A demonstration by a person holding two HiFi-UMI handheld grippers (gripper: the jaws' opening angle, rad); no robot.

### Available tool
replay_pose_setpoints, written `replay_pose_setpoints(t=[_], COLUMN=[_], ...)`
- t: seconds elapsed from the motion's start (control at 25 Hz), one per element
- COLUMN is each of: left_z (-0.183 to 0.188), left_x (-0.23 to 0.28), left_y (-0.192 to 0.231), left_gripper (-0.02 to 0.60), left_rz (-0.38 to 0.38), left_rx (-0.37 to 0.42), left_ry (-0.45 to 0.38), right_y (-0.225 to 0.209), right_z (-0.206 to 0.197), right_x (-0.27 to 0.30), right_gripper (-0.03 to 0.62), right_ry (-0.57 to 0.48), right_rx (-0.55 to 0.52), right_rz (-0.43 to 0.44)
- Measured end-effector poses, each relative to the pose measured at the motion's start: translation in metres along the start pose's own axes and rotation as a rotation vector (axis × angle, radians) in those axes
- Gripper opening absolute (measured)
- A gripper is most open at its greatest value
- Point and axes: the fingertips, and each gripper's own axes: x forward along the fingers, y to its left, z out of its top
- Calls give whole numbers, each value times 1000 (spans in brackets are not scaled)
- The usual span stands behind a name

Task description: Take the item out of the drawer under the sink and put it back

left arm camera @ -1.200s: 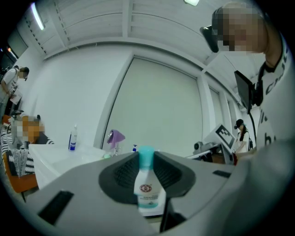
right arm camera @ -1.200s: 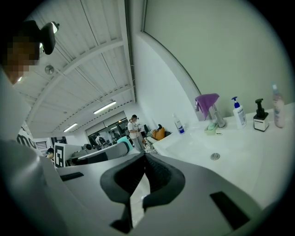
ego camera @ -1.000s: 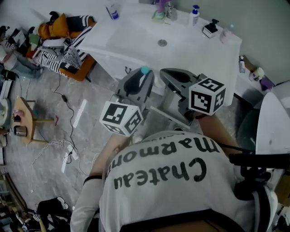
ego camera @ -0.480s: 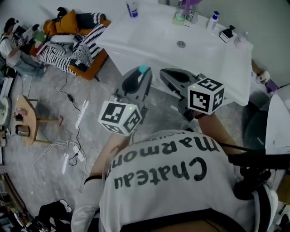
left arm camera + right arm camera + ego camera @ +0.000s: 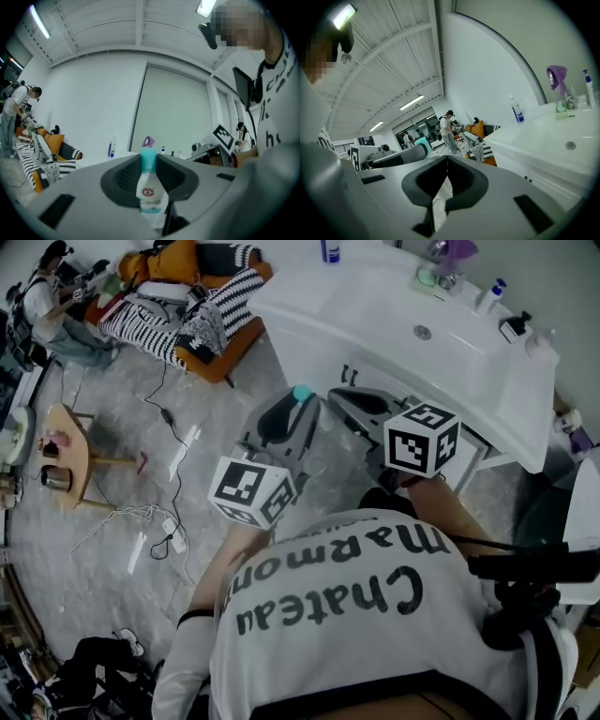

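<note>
Item: small white plastic bottle with a teal cap (image 5: 151, 196), upright and clamped by its body between the dark ribbed pads of the left gripper (image 5: 149, 174), whose jaws stand part-way apart on it. It is held out in front of the person, short of the white washbasin counter (image 5: 412, 306) and well clear of any drawer. Right gripper (image 5: 446, 176): jaws brought together, nothing between them, held beside the left one and pointed at the same unit. Fixture: white cabinet front under the basin (image 5: 323, 348), bearing two small dark pulls (image 5: 348, 374); it appears shut, though no view shows the drawer seams clearly. Step in hand, as judged: the bottle is already out, so this is the return leg, with the carry up to the cabinet under way. The next move calls for the empty right gripper to catch a pull and draw the drawer open, the left then lowering the bottle in and releasing it. Markings: the bottle label carries a round red emblem over a teal band, its print too small to read. The person's white T-shirt (image 5: 356, 615) reads "Chateau" above "Marmon", seen upside down and cut off at the fold.
</note>
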Motion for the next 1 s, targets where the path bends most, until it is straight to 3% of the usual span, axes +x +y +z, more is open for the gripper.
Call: replay_pose_setpoints(t=[0.36, 0.6, 1.0], left_z=[-9, -12, -2], left_x=[-33, -34, 15], left_y=[51, 76, 140], left_gripper=[100, 100, 100], left_rz=[103, 126, 109], left_rx=[-21, -21, -34], left_ry=[12, 16, 21], right_y=[25, 24, -26], right_z=[-7, -10, 21], right_x=[60, 94, 153], right_gripper=[9, 9, 9], right_ry=[99, 133, 154], right_rx=[-60, -68, -83], right_rz=[76, 115, 115])
